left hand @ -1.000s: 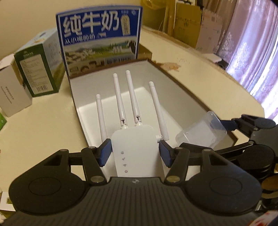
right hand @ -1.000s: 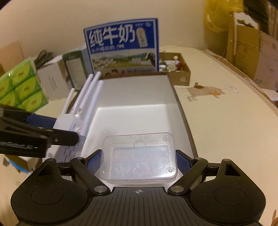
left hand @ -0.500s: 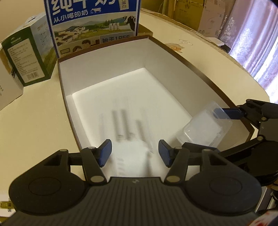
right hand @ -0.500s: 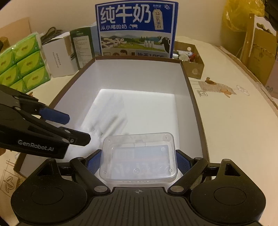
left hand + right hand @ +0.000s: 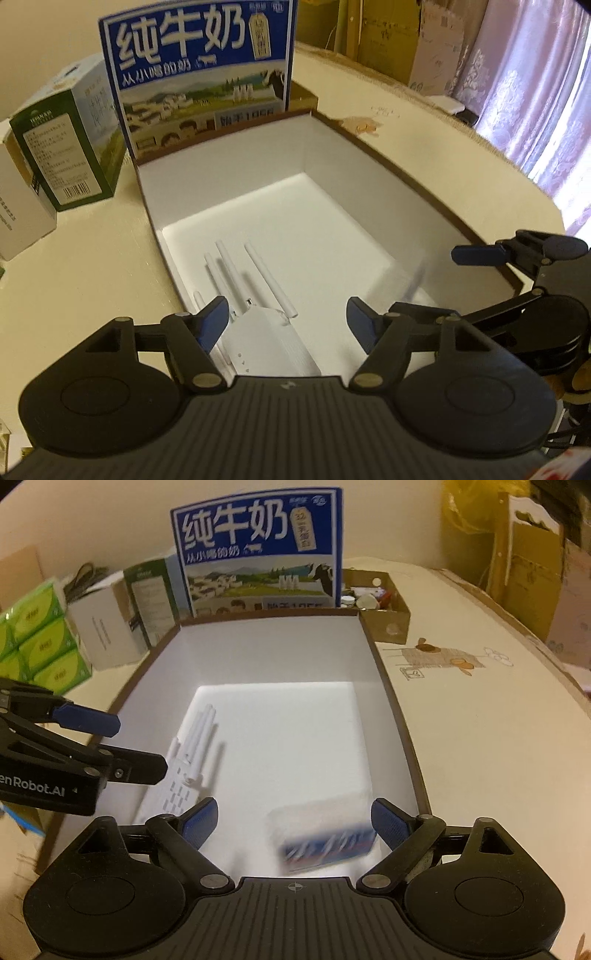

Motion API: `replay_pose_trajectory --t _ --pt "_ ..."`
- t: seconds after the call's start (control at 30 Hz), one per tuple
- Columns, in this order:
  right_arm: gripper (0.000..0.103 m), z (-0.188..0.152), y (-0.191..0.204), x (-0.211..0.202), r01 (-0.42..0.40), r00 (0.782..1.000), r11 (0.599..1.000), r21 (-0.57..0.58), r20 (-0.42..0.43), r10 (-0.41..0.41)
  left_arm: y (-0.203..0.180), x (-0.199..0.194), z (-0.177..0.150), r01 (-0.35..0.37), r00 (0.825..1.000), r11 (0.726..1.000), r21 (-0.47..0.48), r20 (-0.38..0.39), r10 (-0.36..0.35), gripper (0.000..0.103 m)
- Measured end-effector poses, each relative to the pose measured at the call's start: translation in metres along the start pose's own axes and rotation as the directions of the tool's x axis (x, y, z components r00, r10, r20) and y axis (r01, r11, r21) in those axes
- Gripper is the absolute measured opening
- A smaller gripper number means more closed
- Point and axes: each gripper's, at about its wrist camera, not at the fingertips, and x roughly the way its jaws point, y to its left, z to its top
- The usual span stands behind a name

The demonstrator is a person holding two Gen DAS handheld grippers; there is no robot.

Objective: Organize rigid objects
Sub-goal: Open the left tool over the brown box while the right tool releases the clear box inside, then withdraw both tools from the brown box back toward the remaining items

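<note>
Left gripper (image 5: 286,319): jaws just opened, clear of the white router (image 5: 269,343) lying in the box (image 5: 229,173).
Right gripper (image 5: 293,821): jaws apart; blurred clear case (image 5: 325,836) on the box floor below.

Home storeroom — curtains (image 5: 535,92), stacked cartons (image 5: 532,554).

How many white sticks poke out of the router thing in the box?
4. Three antennas fan out from the router's top; a fourth peeks out beside the left gripper's near finger.
</note>
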Motion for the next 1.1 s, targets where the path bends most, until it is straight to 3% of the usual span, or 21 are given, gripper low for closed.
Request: replay_pose_trajectory --t 0.27,0.57,0.9,1.1 --pt "0.087 -0.001 0.036 -0.047 -0.066 0.994 0.992 0.111 0.09 0.056 0.026 -0.059 -0.014 -0.015 0.995 0.999 -0.033 0.095 0.018 0.074" --pt "0.087 -0.027 0.092 -0.091 -0.096 0.989 0.979 0.178 0.132 0.073 0.07 -0.137 -0.074 -0.088 0.987 0.993 -0.079 0.127 0.098 0.075" --pt "0.087 -0.058 0.158 -0.124 -0.145 0.981 0.982 0.117 0.149 0.127 0.089 -0.211 -0.15 -0.192 0.966 0.975 -0.11 0.153 0.207 0.08" --pt "0.087 -0.061 0.208 -0.127 -0.2 0.969 0.98 0.007 0.148 0.197 0.092 -0.249 -0.192 -0.251 0.949 0.955 -0.155 0.152 0.275 0.08"
